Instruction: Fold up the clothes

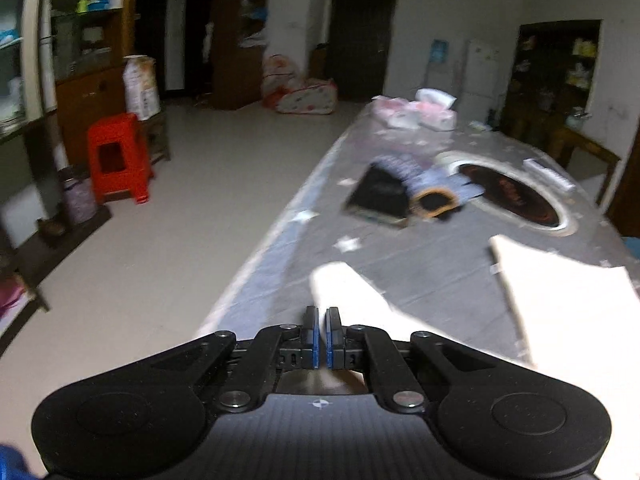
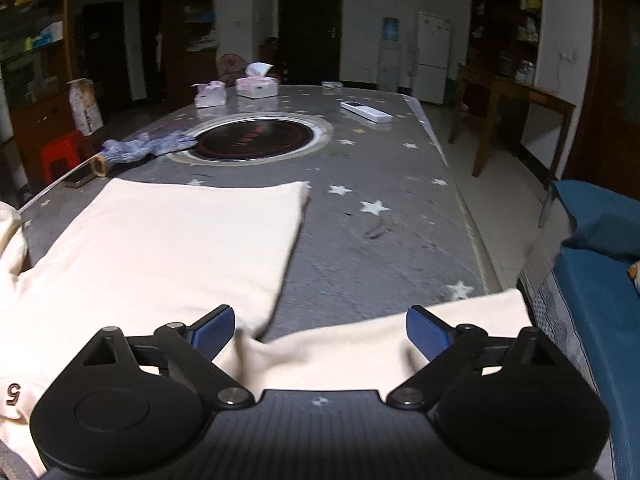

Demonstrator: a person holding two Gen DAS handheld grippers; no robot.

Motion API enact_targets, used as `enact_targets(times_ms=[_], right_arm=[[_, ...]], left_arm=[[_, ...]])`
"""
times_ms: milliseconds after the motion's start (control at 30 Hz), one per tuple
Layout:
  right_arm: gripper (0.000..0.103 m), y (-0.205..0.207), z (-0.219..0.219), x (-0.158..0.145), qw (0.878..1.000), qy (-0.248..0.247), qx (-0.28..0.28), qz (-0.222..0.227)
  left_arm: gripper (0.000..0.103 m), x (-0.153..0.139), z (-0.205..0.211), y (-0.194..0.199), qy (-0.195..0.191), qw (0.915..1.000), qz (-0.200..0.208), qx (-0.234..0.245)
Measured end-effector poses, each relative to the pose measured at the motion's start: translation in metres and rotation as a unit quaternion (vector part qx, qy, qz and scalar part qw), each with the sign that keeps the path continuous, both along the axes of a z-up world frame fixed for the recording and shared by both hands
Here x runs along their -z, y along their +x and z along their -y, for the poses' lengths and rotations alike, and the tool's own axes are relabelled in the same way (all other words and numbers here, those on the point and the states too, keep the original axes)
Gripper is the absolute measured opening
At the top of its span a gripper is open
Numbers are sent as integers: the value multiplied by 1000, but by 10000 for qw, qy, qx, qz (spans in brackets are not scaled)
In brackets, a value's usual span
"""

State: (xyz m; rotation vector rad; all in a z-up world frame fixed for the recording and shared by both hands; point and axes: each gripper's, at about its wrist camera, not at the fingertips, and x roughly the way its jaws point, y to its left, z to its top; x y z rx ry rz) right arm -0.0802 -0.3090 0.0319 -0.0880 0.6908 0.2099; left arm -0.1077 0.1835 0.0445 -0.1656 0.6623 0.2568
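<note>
The left gripper has its jaws pressed together on a cream sleeve; the right gripper has its jaws spread wide, empty, above the cream garment. That soft cloth lies flat at the table's near edge. The star-printed grey cover stretches bare to the right, with open floor beyond both long edges.

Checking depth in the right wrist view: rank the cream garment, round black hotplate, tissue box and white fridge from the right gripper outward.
1. Cream garment, directly beneath the right gripper.
2. Hotplate, mid-table.
3. Tissue box, far table edge.
4. Fridge, back wall, right.
</note>
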Motion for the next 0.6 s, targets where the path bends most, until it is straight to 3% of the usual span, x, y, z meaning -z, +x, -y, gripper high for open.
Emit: enact_targets(times_ms=[267, 367, 433, 467, 500, 600], right_arm=[[101, -5, -13, 0, 9996, -162, -217, 6], [103, -6, -14, 2, 9995, -175, -250, -26], [103, -7, -15, 3, 9995, -179, -250, -32], [103, -8, -15, 3, 9995, -165, -252, -37], [103, -8, -16, 3, 9995, -146, -264, -46], [103, -9, -17, 4, 9994, -159, -309, -57]], left_arm=[[7, 13, -16, -20, -49, 9991, -310, -277], [11, 7, 0, -15, -65, 9998, -188, 100], [27, 3, 14, -8, -39, 9991, -104, 403], [48, 3, 20, -3, -93, 9986, -88, 521], [52, 3, 27, 3, -129, 9979, -75, 630], [52, 7, 42, 18, -119, 9954, -76, 946]])
